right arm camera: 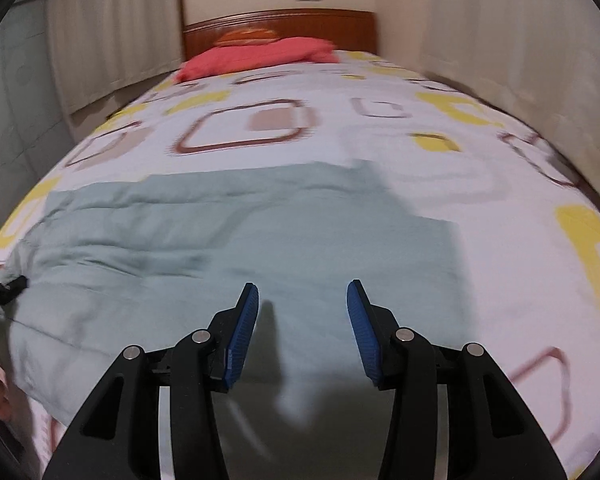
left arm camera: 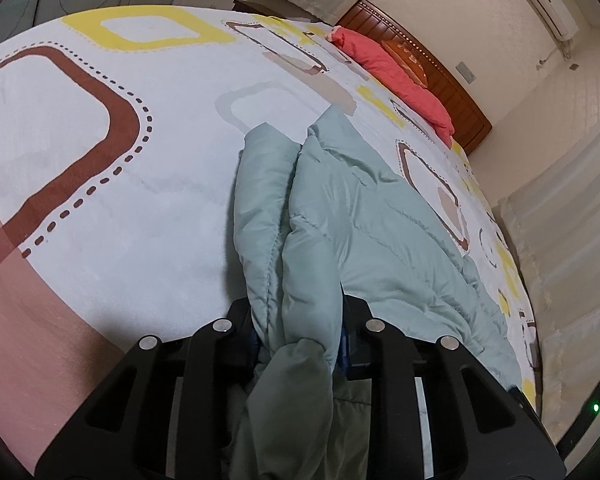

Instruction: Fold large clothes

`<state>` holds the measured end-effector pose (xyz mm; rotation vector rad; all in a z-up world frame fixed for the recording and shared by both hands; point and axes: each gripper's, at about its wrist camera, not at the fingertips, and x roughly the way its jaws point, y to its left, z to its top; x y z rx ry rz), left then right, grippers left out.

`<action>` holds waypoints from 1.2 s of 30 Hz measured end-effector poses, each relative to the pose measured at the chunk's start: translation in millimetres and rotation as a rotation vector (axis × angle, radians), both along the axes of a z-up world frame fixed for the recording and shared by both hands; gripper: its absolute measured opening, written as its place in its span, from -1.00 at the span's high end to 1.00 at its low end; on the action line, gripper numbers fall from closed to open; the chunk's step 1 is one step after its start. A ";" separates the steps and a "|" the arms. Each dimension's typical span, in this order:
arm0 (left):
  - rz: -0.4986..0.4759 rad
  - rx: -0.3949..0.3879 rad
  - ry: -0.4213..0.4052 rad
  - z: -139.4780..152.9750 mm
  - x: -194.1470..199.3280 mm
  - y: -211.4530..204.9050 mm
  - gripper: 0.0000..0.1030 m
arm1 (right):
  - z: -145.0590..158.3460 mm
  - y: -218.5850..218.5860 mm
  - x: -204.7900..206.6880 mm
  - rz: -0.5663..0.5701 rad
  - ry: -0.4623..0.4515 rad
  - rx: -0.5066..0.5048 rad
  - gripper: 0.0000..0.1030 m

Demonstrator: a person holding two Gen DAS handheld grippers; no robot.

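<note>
Pale green quilted garment [right arm camera: 236, 240] lies spread across the near part of the bed [right arm camera: 500, 248], toward its foot edge. Soft, puffy and light by its look, it is best gripped at hems or corners. Left hand-held gripper [left arm camera: 300, 344] clamps a bunched fold; right hand-held gripper [right arm camera: 302, 320] hovers half open, empty. No legible writing.

Both tongs share one build: the left tongs [left arm camera: 300, 340] and right tongs [right arm camera: 303, 328] have matte black linkage arms; round silver pivot pins; ribbed blue pads [right arm camera: 242, 336] inside.
</note>
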<state>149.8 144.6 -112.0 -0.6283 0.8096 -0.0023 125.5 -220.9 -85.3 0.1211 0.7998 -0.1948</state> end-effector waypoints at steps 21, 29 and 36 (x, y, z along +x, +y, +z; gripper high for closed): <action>-0.108 0.281 -0.160 63.5 -14.0 -63.7 0.72 | -47.4 -42.8 -16.7 -0.071 0.082 -0.005 0.09; -0.200 0.418 -0.195 74.5 -20.9 -122.4 0.72 | -48.2 -42.1 -17.0 -0.074 0.077 -0.010 0.09; -0.276 0.484 -0.219 77.9 -25.3 -169.9 0.72 | -48.9 -41.1 -18.2 -0.075 0.070 -0.008 0.09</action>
